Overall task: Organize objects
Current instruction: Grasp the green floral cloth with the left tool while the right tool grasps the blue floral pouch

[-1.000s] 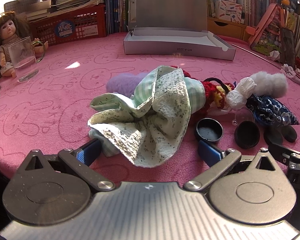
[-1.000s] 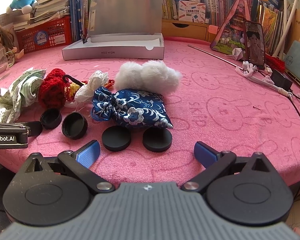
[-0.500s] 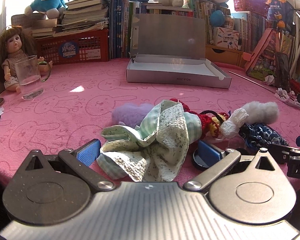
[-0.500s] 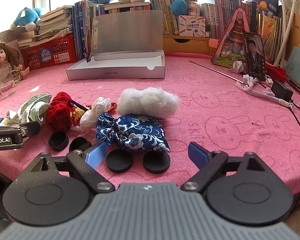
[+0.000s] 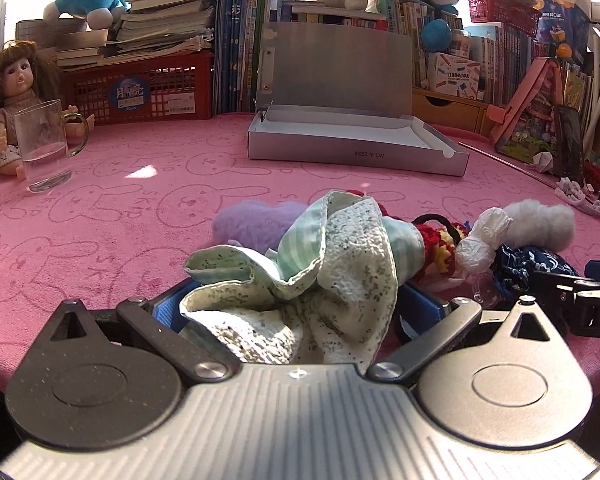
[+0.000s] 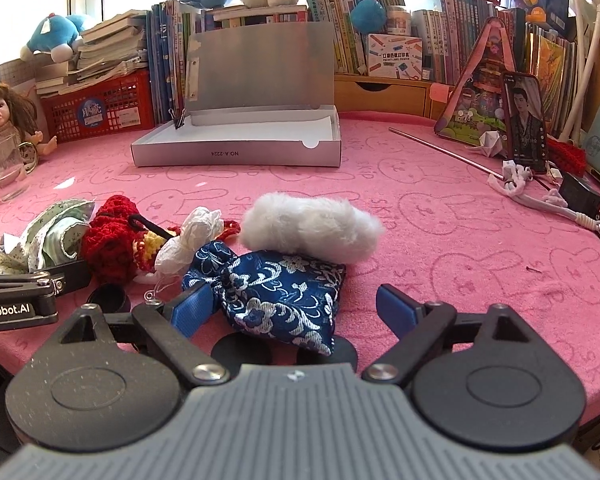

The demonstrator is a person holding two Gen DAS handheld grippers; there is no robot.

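Left gripper point(image 5: 296, 312) is sitting spread wide around the green cloth point(image 5: 320, 276) at bottom center, not clamping yet. Right gripper point(image 6: 296, 312) is also spread, straddling the blue pouch point(image 6: 276, 292). Floppy cloth's probably snagging the red knit thing point(image 5: 430, 236) beside it.

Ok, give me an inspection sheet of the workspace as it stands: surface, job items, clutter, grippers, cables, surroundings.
Surface: pink rabbit-print cloth covers the table.
Job's things: green-and-white cloth, red crochet piece, white fluffy piece, blue floral pouch, purple fluffy piece and black round lids heaped near the front edge; open grey box behind them.
Clutter: glass mug, doll, phone propped upright.
Grippers: left gripper open around the green-and-white cloth; right gripper open, the pouch between its fingers.
Cables: black charger and cord at the right edge.
Surroundings: books, red basket, plush toys along the back.
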